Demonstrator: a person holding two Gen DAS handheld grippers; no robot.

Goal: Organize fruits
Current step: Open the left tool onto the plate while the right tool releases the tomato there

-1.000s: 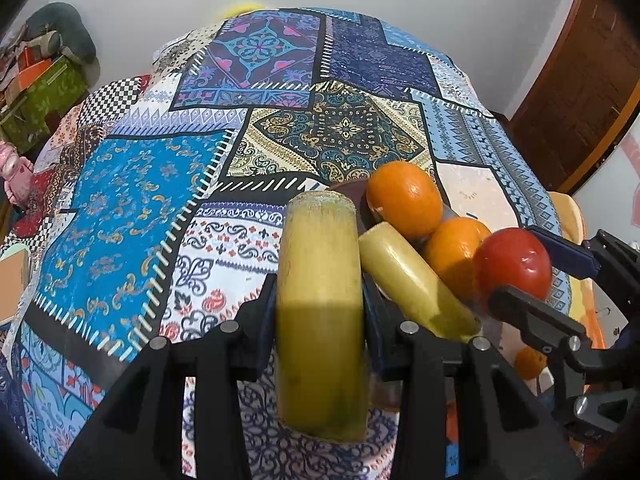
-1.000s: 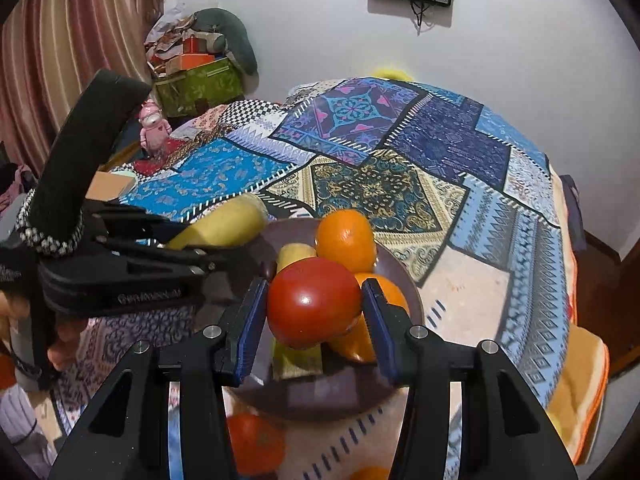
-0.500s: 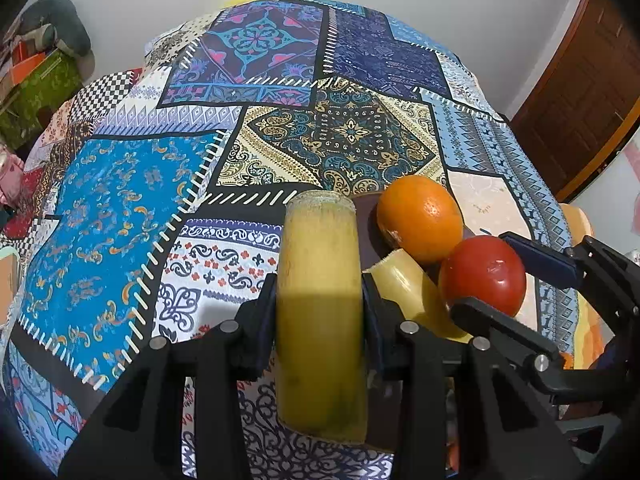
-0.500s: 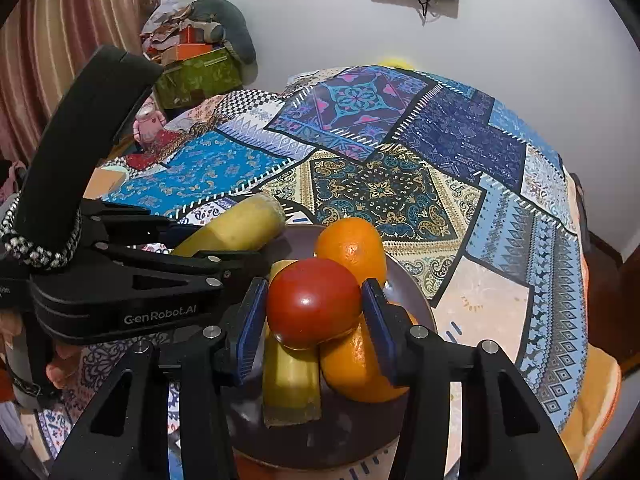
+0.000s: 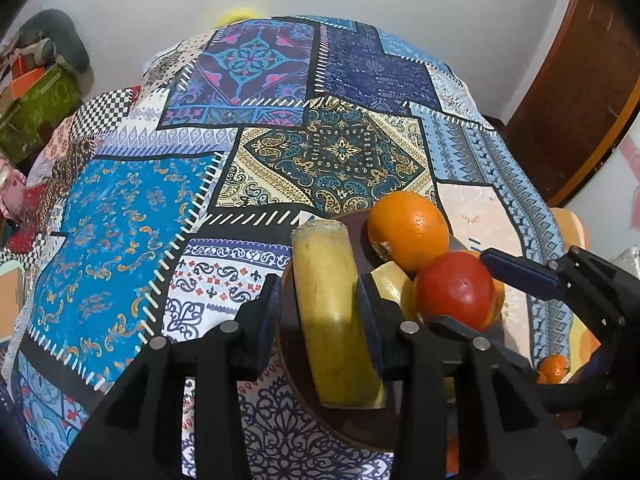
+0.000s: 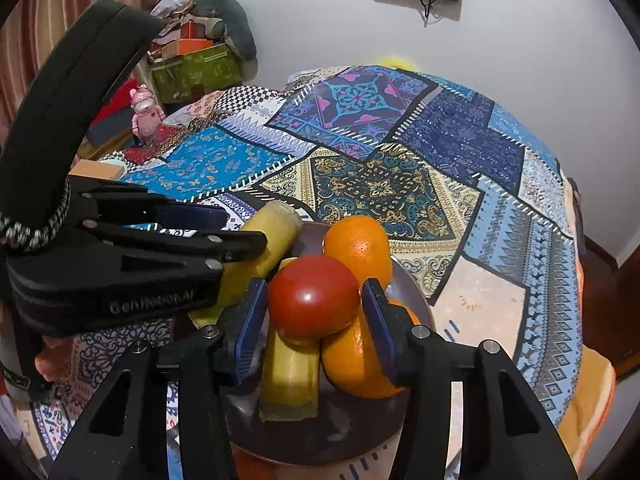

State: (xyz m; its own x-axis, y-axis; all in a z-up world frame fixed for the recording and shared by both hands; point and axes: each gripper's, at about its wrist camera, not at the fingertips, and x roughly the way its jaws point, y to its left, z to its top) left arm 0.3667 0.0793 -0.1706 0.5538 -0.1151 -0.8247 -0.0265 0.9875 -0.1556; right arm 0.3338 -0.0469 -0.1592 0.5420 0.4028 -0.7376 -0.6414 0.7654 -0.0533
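A dark brown plate (image 6: pixel 416 304) sits on the patchwork cloth and holds two oranges (image 6: pixel 358 246) and a yellow banana piece (image 6: pixel 290 384). My left gripper (image 5: pixel 318 306) is open around a second banana piece (image 5: pixel 332 312), which rests at the plate's left side (image 5: pixel 288 360) and touches the right pad only. My right gripper (image 6: pixel 314 316) is open around a red tomato (image 6: pixel 314 298) that sits on top of the fruit pile, with small gaps at both pads. The tomato also shows in the left wrist view (image 5: pixel 454 290).
Another small orange (image 5: pixel 554 368) lies on the cloth beyond the plate to the right. The patchwork-covered bed (image 5: pixel 340 152) stretches ahead. Boxes and a bag (image 6: pixel 196 60) are stacked at the far left by the wall. A wooden door (image 5: pixel 580 80) stands at right.
Both grippers have opened. The banana piece now leans at the plate's left side and the tomato rests on the pile. Both grippers have come lower over the plate.
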